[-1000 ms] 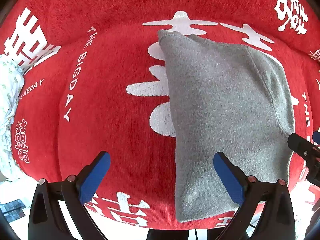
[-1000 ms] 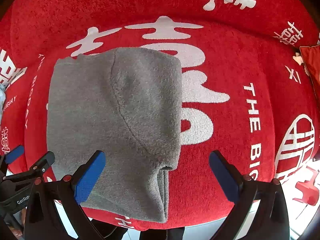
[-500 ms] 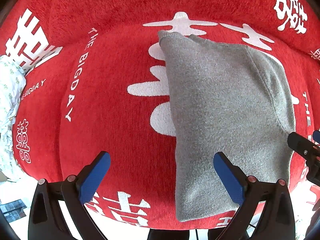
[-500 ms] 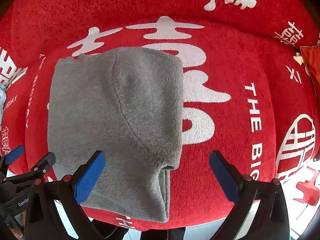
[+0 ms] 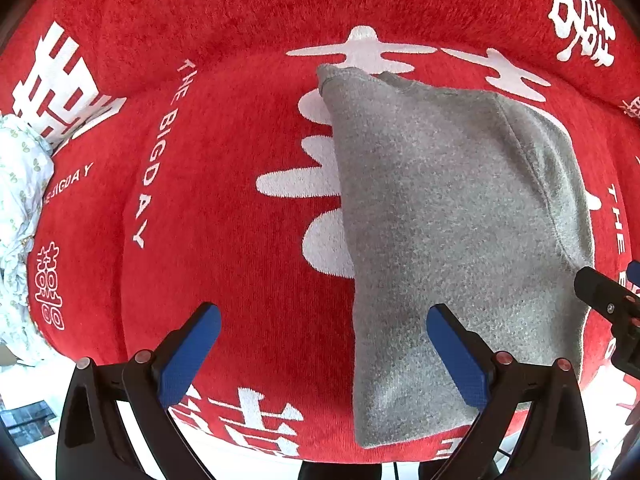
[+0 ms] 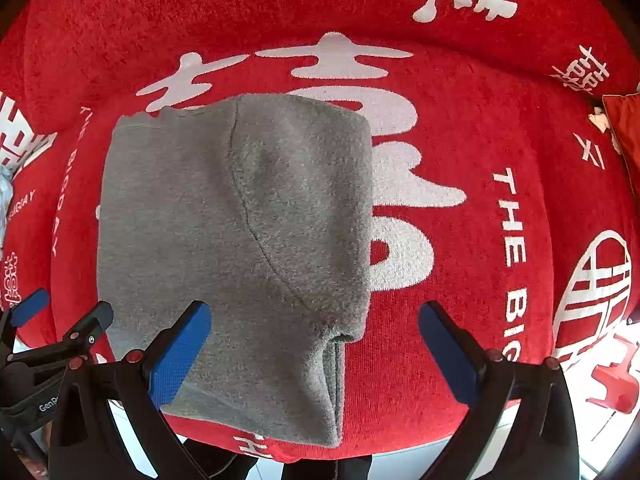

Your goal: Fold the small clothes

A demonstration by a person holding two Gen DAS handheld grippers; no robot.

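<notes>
Even, bright daylight fills both wrist views, with soft, faint shadows. Fisheye distortion bows the red cover (image 5: 240, 208) toward black vignetted corners. Overexposed white glare washes the lower edges, strongest at lower right of the right view. Focus holds sharp across the gray garment (image 6: 240, 220).

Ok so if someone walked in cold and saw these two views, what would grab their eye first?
First, the bright red cover with big white characters, filling both views. Next, the folded grey garment lying flat on its middle, near the front edge. Then the blue-padded left gripper and right gripper, both open and empty above the garment's near end.
</notes>
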